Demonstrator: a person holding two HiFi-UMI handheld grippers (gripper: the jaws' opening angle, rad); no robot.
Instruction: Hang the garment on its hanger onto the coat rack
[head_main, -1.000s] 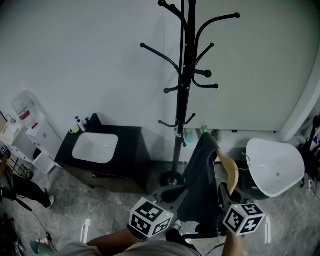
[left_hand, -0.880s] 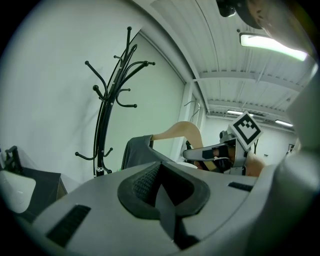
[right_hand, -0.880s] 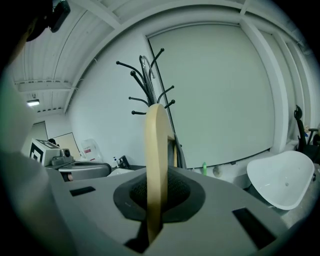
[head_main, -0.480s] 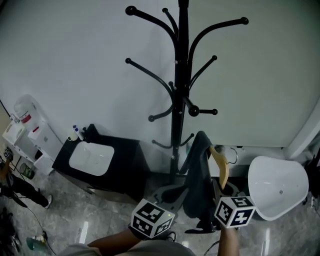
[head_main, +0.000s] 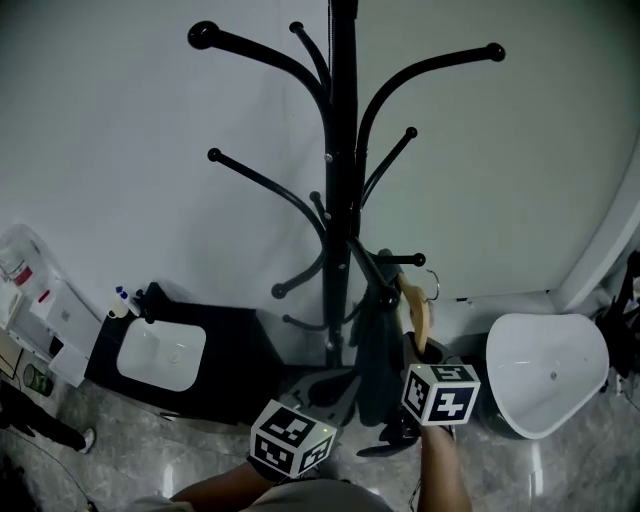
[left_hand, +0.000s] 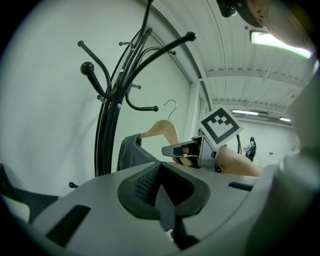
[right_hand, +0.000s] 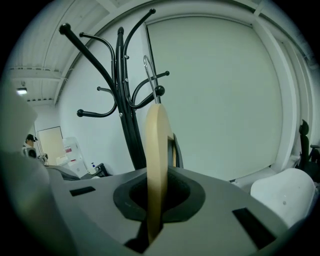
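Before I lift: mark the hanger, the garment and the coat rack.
hanger (right_hand: 156, 150), right gripper view, on its wooden edge, midway up.
garment (head_main: 375, 350), head view, on the dark cloth hanging below the hanger.
coat rack (head_main: 343, 150), head view, on the upright pole.

Coat rack (head_main: 340, 150), one; wooden hanger (head_main: 415, 308), one; dark garment (head_main: 374, 348), one. Tongs, two: left tongs (left_hand: 165, 200) and right tongs (right_hand: 154, 200); marker cubes, two: left cube (head_main: 290, 440) and right cube (head_main: 440, 392). White basin (head_main: 160, 355), one; white rounded shell (head_main: 545, 365), one.
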